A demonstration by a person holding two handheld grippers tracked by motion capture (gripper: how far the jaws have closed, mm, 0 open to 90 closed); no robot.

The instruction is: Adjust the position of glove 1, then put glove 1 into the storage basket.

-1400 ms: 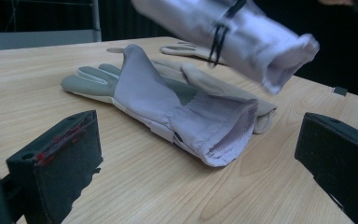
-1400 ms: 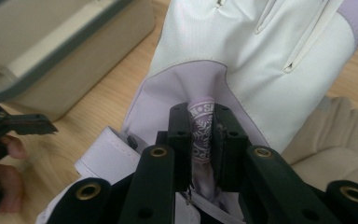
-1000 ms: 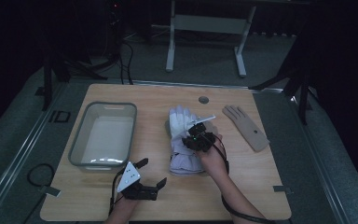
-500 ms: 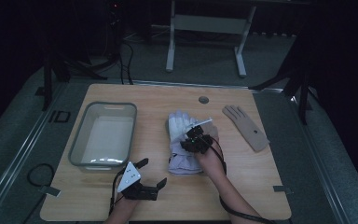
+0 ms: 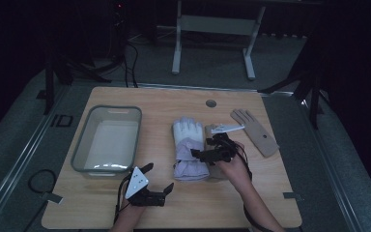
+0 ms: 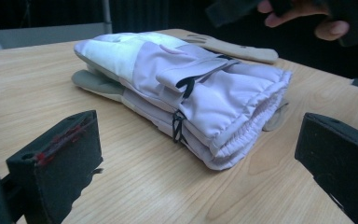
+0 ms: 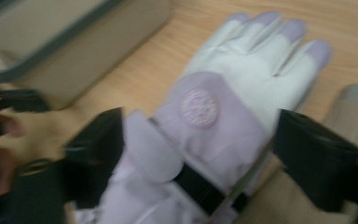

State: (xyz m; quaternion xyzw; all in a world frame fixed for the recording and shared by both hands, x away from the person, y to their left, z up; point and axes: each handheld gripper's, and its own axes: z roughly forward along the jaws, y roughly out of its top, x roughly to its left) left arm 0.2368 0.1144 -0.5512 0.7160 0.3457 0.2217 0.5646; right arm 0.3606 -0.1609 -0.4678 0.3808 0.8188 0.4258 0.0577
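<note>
Where the wooden table (image 5: 251,203) is barest at mid-width lies item one: lilac-and-white padded glove (image 5: 188,147), stacked on a second, greyer glove whose edge peeps out beneath in the left gripper view. Right gripper (image 5: 211,153), jaws spread, hovers over the cuff; its own view is motion-blurred, the strap detail hard to read. Left gripper (image 5: 158,180), jaws wide apart, empty, sits near the front edge. Tan glove (image 5: 257,131) lies right; grey-rimmed tub (image 5: 82,145) left.
</note>
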